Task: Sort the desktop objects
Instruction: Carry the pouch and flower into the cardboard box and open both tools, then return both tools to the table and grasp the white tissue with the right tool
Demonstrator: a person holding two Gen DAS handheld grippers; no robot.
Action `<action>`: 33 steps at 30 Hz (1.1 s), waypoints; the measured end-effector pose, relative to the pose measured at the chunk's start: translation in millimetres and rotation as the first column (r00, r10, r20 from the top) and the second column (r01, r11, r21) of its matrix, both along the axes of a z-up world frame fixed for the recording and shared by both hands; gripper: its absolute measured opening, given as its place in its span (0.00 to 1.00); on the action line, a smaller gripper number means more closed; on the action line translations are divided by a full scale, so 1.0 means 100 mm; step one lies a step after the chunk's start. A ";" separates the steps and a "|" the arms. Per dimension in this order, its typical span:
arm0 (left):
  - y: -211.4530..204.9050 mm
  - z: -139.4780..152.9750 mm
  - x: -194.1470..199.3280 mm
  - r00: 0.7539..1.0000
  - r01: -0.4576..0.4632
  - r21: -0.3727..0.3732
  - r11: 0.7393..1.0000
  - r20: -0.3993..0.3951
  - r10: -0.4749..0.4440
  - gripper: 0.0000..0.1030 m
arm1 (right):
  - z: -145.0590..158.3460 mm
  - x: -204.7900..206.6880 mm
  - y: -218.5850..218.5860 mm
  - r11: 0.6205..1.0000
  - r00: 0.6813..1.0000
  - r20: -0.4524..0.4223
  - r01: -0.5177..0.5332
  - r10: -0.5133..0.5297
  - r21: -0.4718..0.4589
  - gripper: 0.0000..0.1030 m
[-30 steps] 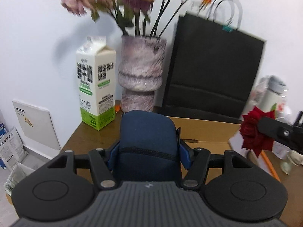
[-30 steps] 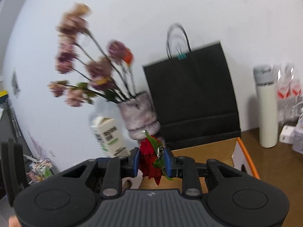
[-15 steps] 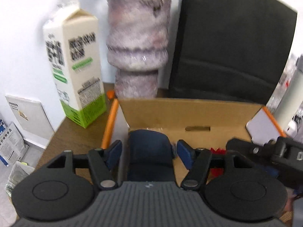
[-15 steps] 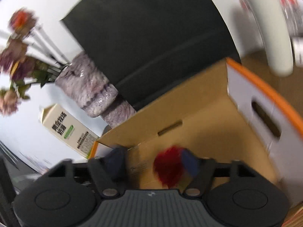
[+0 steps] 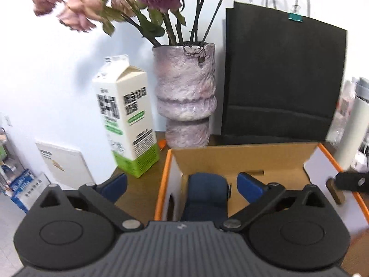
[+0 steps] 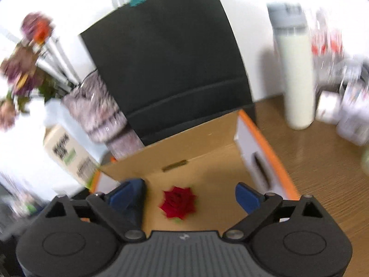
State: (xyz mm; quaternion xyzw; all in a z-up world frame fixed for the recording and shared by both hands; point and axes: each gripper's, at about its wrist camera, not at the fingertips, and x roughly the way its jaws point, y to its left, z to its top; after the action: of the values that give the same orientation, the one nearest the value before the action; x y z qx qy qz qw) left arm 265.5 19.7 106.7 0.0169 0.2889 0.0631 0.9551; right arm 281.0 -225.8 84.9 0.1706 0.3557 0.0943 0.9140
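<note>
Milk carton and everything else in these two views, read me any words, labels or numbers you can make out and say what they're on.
Milk carton: black and green printed label blocks, characters too blurred to read.
White wall panel: small print, too small to read.
Black paper bag: no text visible.
White bottle: no text visible.
Cardboard box: no text visible.

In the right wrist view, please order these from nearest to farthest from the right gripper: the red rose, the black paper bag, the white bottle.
From the right gripper:
1. Red rose, between the opening jaws, untouched, in the cardboard box.
2. White bottle, on the table, right.
3. Black paper bag, behind the box.
</note>
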 end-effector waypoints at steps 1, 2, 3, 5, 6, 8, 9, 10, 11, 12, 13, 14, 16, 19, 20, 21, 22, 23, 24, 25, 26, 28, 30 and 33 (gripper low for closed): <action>0.00 0.03 -0.12 1.000 0.019 0.001 1.000 0.005 -0.019 1.00 | 0.06 -0.10 0.00 0.998 1.000 0.024 -0.011 0.013 -0.057 0.97; 0.02 0.05 -0.22 0.999 0.035 -0.009 0.999 0.005 -0.035 1.00 | 0.12 -0.19 0.00 0.990 1.000 0.006 -0.004 0.005 -0.139 0.97; 0.05 0.06 -0.30 0.999 0.049 -0.025 0.998 -0.002 -0.049 1.00 | 0.18 -0.29 -0.01 0.980 0.999 0.022 -0.019 0.024 -0.198 0.97; 0.10 0.09 -0.46 0.996 0.079 -0.057 0.995 -0.044 -0.082 1.00 | 0.25 -0.45 -0.06 0.972 0.999 0.031 -0.013 0.021 -0.233 0.98; 0.13 0.11 -0.53 0.995 0.081 -0.075 0.994 -0.055 -0.085 1.00 | 0.28 -0.53 -0.11 0.975 0.999 0.036 -0.014 0.023 -0.222 0.99; 0.19 0.17 -0.70 0.995 0.063 -0.113 0.992 -0.068 -0.071 1.00 | 0.29 -0.65 -0.19 0.981 0.998 0.026 -0.054 0.059 -0.185 0.99; 0.20 0.19 -0.80 0.995 0.063 -0.127 0.990 -0.063 -0.072 1.00 | 0.29 -0.71 -0.20 0.980 0.997 0.001 -0.076 0.078 -0.182 0.99; 0.22 0.21 -0.92 0.996 0.063 -0.144 0.988 -0.052 -0.071 1.00 | 0.31 -0.77 -0.20 0.979 0.997 -0.010 -0.081 0.081 -0.185 0.99; 0.23 0.21 -1.03 0.997 0.060 -0.155 0.986 -0.045 -0.068 1.00 | 0.32 -0.87 -0.22 0.979 0.997 -0.004 -0.077 0.078 -0.189 0.99; 0.22 0.21 -1.14 0.997 0.059 -0.163 0.985 -0.040 -0.066 1.00 | 0.33 -0.99 -0.23 0.979 0.997 0.010 -0.067 0.070 -0.192 0.99; 0.23 0.18 -1.27 0.997 0.056 -0.171 0.984 -0.034 -0.063 1.00 | 0.33 -1.10 -0.24 0.980 0.997 0.025 -0.064 0.070 -0.187 0.99; 0.24 0.11 -1.42 0.998 0.044 -0.184 0.982 -0.028 -0.050 1.00 | 0.32 -1.23 -0.25 0.982 0.996 0.041 -0.076 0.084 -0.175 0.99; 0.25 -0.03 -1.66 0.999 0.021 -0.198 0.980 -0.026 -0.027 1.00 | 0.25 -1.44 -0.27 0.988 0.992 0.071 -0.091 0.101 -0.128 0.99; 0.19 -0.27 -2.07 1.000 0.006 -0.197 0.980 -0.014 -0.008 1.00 | 0.08 -1.82 -0.27 0.989 0.989 0.092 -0.104 0.114 -0.103 0.99; 0.17 -0.35 -2.21 1.000 0.018 -0.194 0.981 -0.011 -0.020 1.00 | 0.02 -1.95 -0.26 0.990 0.990 0.092 -0.099 0.109 -0.104 0.99; 0.15 -0.41 -2.32 1.000 0.027 -0.196 0.980 -0.009 -0.029 1.00 | -0.04 -2.06 -0.24 0.989 0.990 0.093 -0.097 0.107 -0.112 0.99; 0.12 -0.48 -2.44 0.999 0.041 -0.189 0.981 -0.008 -0.044 1.00 | -0.10 -2.20 -0.22 0.988 0.989 0.100 -0.093 0.106 -0.120 0.99; 0.08 -0.55 -2.58 0.998 0.057 -0.170 0.984 -0.005 -0.058 1.00 | -0.16 -2.32 -0.21 0.988 0.988 0.118 -0.087 0.102 -0.127 0.99; 0.05 -0.61 -2.69 0.998 0.063 -0.149 0.987 -0.004 -0.064 1.00 | -0.22 -2.47 -0.19 0.987 0.987 0.125 -0.080 0.098 -0.141 0.99; 0.02 -0.67 -2.80 0.998 0.062 -0.129 0.990 -0.007 -0.063 1.00 | -0.28 -2.61 -0.18 0.985 0.987 0.125 -0.080 0.099 -0.152 0.99; 0.00 -0.73 -2.90 0.998 0.060 -0.112 0.992 -0.013 -0.062 1.00 | -0.34 -2.72 -0.17 0.984 0.986 0.126 -0.084 0.105 -0.158 0.99; 0.00 -0.82 -3.06 0.998 0.058 -0.098 0.993 -0.027 -0.061 1.00 | -0.46 -2.99 -0.17 0.986 0.988 0.118 -0.085 0.103 -0.143 0.99; 0.04 -0.86 -3.17 0.997 0.037 -0.128 0.991 -0.057 -0.045 1.00 | -0.57 -3.20 -0.20 0.989 0.989 0.099 -0.104 0.115 -0.104 0.99; 0.10 -0.90 -3.29 0.996 0.039 -0.165 0.986 -0.073 -0.052 1.00 | -0.65 -3.44 -0.18 0.984 0.988 0.067 -0.127 0.136 -0.126 0.99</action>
State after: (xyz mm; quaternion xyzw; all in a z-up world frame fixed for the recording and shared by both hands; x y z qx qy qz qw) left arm -63.3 30.0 17.1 -0.0523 0.3293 0.0167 0.9426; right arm -63.0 -243.6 19.6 0.0872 0.3364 0.1391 0.9273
